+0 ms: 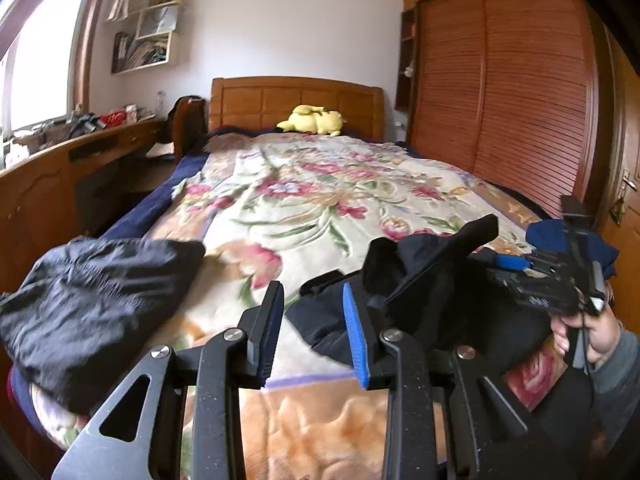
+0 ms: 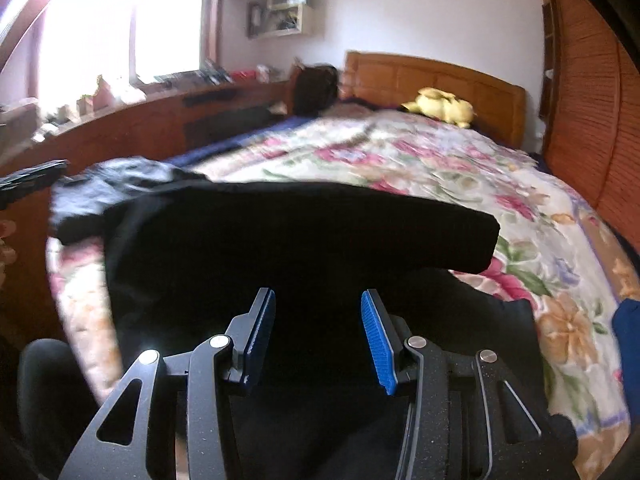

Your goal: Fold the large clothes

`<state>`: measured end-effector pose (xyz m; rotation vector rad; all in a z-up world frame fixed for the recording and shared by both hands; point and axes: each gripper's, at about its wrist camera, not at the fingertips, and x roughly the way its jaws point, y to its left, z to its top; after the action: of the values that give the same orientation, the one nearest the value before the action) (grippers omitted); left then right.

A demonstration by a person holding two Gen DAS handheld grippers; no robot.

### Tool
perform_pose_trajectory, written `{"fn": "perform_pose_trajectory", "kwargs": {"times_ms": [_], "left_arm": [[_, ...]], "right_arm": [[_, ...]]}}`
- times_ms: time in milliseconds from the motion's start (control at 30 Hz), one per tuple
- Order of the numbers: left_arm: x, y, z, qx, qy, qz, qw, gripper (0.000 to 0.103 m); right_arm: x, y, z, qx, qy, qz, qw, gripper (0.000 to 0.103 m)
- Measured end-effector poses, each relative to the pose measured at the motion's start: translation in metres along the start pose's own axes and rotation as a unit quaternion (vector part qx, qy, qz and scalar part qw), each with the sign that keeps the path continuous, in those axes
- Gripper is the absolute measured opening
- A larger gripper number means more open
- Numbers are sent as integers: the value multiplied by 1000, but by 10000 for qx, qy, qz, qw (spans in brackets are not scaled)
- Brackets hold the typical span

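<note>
The black garment (image 2: 296,248) lies bunched on the floral blanket (image 1: 320,192) at the foot of the bed, well apart from the yellow plush toy (image 1: 312,120) by the headboard. The left gripper (image 1: 314,320) hangs above the blanket, jaws wide and holding nothing. The right gripper (image 2: 318,332) sits over the garment, jaws likewise wide and holding nothing

Two black garments (image 1: 100,304) (image 2: 296,248), one yellow plush toy (image 1: 312,120), two grippers (image 1: 314,328) (image 2: 318,336).
</note>
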<state>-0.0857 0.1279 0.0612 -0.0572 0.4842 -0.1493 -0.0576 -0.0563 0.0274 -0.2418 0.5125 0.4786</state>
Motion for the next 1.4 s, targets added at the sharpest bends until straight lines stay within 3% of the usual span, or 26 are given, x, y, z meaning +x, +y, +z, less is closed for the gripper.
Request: {"fn": "perform_pose_trajectory", "kwargs": {"times_ms": [200,300,400,600,767,867,933,1233,1400], "left_arm": [[-6,19,-7,-108,-56,38,9999,32],[-6,27,-8,-159,-83,25,9998,32],[-9,33,-10,-166,-99,62,9998,32],[-20,43,-12,-197,-148,209,9995,32],[-28,49,-14,-156,-202,384,9989,32],[-34,56,-16,-196,-232,459,9985,32],[-38,61,-19,-228,-241,501,9982,32],[-48,72,-27,-355,-242,573,9974,32],[-48,74,-29,-372,-219,592,9973,32]], "right_arm": [[43,-49,13,782,374,34,9962,46],[70,-50,33,884,534,199,9945,46],[94,-28,60,669,565,398,9954,46],[113,41,87,-162,500,1356,9894,46],[97,66,80,-597,239,1837,9809,47],[98,74,70,-666,265,2165,9736,61],[94,79,60,-787,359,2414,9666,65],[112,122,49,-1381,678,2614,9529,74],[114,142,40,-1660,813,2385,9534,79]]}}
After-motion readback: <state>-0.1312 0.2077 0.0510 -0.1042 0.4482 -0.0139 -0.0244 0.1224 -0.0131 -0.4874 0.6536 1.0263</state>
